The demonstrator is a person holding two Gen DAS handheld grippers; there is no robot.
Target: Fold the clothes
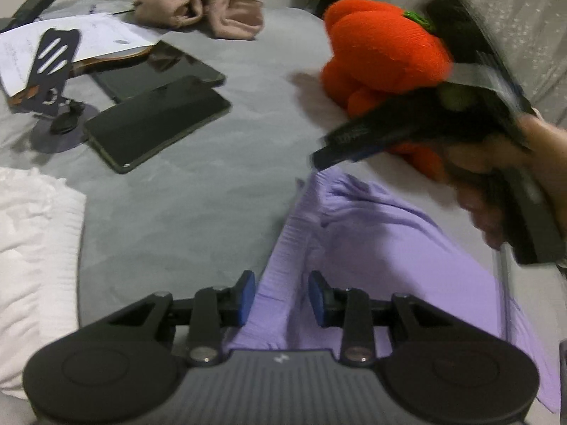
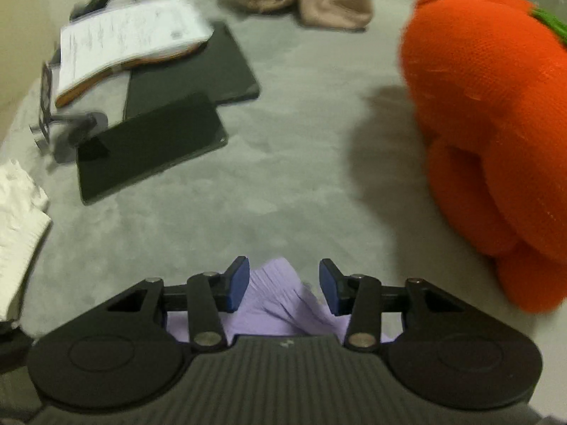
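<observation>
A lilac ribbed garment (image 1: 382,248) lies rumpled on the grey bed cover (image 1: 198,212). My left gripper (image 1: 281,295) is open, its blue pads on either side of the garment's ribbed hem. In the left wrist view a hand (image 1: 496,156) holds my right gripper (image 1: 329,148), blurred, just above the garment's far corner. In the right wrist view my right gripper (image 2: 282,285) is open, and a raised corner of the lilac garment (image 2: 283,297) sits between its pads. I cannot tell whether the pads touch the cloth.
An orange plush pumpkin (image 2: 489,106) sits close on the right. Two dark tablets (image 1: 156,120), a phone stand (image 1: 49,71) and papers (image 2: 127,39) lie at the left. A white garment (image 1: 32,248) is at the near left, a beige one (image 1: 198,3) at the back.
</observation>
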